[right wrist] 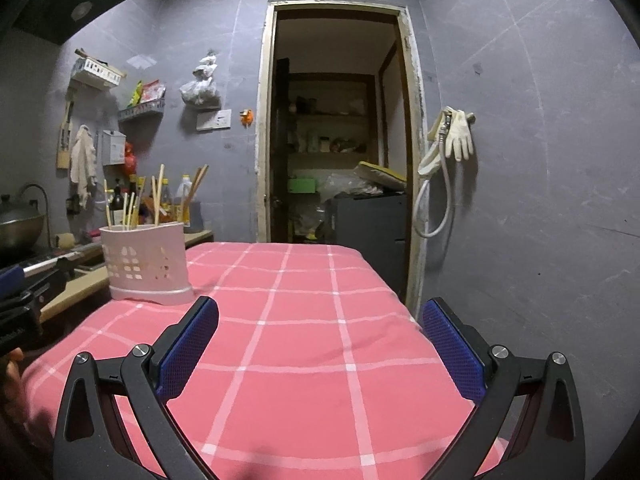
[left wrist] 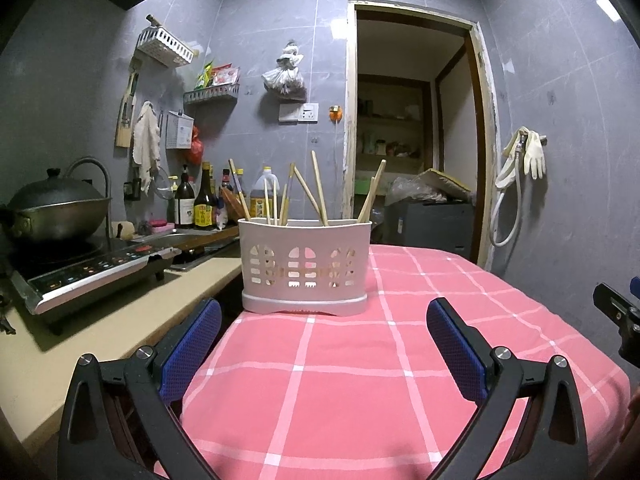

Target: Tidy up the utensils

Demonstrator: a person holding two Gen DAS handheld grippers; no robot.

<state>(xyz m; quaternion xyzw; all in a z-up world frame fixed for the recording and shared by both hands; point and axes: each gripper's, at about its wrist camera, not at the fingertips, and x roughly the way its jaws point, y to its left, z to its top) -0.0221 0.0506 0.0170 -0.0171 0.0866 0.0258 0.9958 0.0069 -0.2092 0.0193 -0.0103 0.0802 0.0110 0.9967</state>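
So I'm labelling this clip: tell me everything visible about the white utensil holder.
The white utensil holder is an oval, plastic-looking caddy with arched cut-out windows in its wall and a wider base. It stands upright on the pink checked tablecloth, near the edge beside the counter. Several wooden chopsticks stick out of it, leaning different ways. Neither pair of tongs touches it.

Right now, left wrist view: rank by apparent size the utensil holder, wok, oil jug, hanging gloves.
1. utensil holder, largest, though it is also nearest the camera.
2. wok, partly cut by the frame edge.
3. gloves and oil jug look alike; the jug is partly hidden behind chopsticks, so unranked.
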